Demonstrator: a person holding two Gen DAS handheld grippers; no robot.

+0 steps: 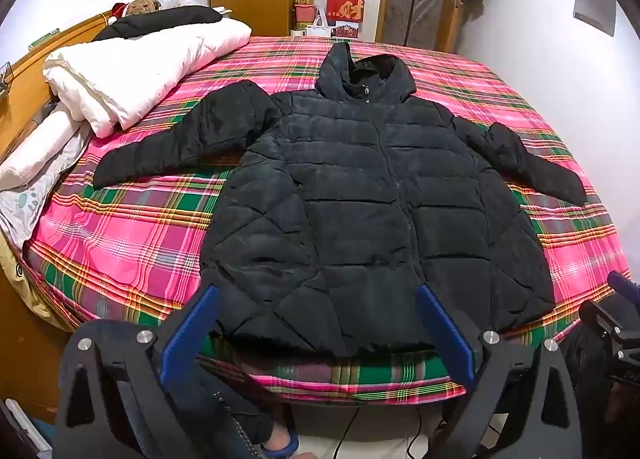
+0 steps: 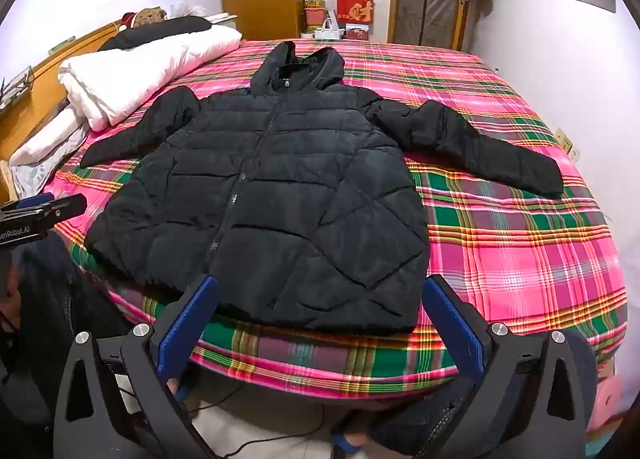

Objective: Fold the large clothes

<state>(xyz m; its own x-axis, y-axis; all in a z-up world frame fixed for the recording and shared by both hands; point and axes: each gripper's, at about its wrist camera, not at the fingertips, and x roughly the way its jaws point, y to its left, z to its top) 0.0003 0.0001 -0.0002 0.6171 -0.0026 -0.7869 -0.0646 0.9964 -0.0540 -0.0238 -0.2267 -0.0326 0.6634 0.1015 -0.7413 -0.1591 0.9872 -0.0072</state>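
A black hooded puffer jacket (image 1: pixel 360 187) lies flat, front up and zipped, on the plaid bed, sleeves spread to both sides, hood toward the far wall. It also shows in the right wrist view (image 2: pixel 280 187). My left gripper (image 1: pixel 318 295) is open and empty, held above the jacket's hem near the bed's front edge. My right gripper (image 2: pixel 320 287) is open and empty, also over the hem. The right gripper shows at the right edge of the left wrist view (image 1: pixel 616 307); the left gripper shows at the left edge of the right wrist view (image 2: pixel 44 211).
The bed has a pink, green and white plaid sheet (image 1: pixel 132 235). A folded white duvet (image 1: pixel 132 67) and pillows lie along the left side by the wooden headboard (image 1: pixel 24 99). Boxes (image 1: pixel 340 7) and a wardrobe stand at the far wall. A cable (image 2: pixel 256 439) lies on the floor.
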